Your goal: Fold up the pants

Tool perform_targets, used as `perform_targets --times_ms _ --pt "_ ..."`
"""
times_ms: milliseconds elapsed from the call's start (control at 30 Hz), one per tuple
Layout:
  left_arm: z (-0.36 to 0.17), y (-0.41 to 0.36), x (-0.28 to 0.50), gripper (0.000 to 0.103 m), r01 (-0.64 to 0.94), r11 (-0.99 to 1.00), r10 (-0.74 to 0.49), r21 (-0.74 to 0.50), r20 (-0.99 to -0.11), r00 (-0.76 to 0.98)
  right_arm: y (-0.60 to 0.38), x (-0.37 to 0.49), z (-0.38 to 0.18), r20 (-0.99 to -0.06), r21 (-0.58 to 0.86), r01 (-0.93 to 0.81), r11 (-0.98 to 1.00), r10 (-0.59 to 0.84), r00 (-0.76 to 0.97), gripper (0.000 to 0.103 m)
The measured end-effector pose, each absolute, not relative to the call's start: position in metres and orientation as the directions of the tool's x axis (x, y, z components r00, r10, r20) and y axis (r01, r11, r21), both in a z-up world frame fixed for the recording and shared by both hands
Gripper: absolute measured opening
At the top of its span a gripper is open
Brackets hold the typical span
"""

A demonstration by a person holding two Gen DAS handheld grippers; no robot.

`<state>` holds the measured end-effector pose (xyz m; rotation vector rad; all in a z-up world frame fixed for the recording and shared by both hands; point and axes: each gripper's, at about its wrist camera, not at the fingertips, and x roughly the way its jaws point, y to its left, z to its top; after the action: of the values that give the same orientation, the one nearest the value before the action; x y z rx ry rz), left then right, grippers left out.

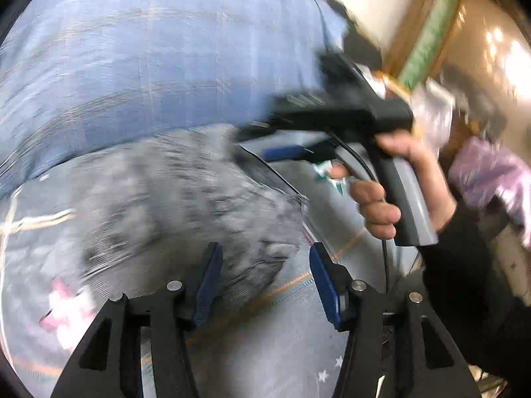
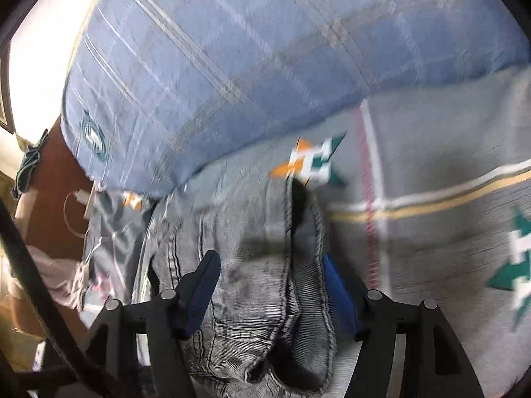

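Both grippers gape wide: our left gripper [image 1: 262, 275] over mottled grey denim pants [image 1: 186, 199], our right gripper [image 2: 270, 282] straddling their stitched waistband on the grey patterned bedspread [image 2: 431, 172], near the plaid pillow [image 2: 265, 49]

Left gripper [image 1: 264, 280]: black forked arms, blue finger pads [image 1: 209, 283], round silver screws [image 1: 174, 285]. Right gripper [image 2: 270, 285]: same black frame, blue pads, silver screws; seen from the left wrist, black body, grey handle [image 1: 410, 205], thin black cable [image 1: 385, 258]. Bare-skinned right hand [image 1: 398, 185], black sleeve [image 1: 464, 275].
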<state>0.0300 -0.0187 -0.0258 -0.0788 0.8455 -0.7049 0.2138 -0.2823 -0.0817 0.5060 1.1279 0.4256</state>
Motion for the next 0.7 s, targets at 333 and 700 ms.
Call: perform_targets --times_ms 333,700 --pt "-0.106 0.074 0.078 0.063 0.077 0.824 -0.534 -0.561 -0.725 0.435 -0.261 0.144 -0.119 -0.861 0.42 0.012 0.908 0.394 0.322 0.067" --pt "-0.108 0.089 0.099 0.076 0.02 0.735 -0.647 -0.678 -0.692 0.321 -0.302 0.15 -0.129 -0.748 0.626 0.144 0.766 0.539 0.387 0.085"
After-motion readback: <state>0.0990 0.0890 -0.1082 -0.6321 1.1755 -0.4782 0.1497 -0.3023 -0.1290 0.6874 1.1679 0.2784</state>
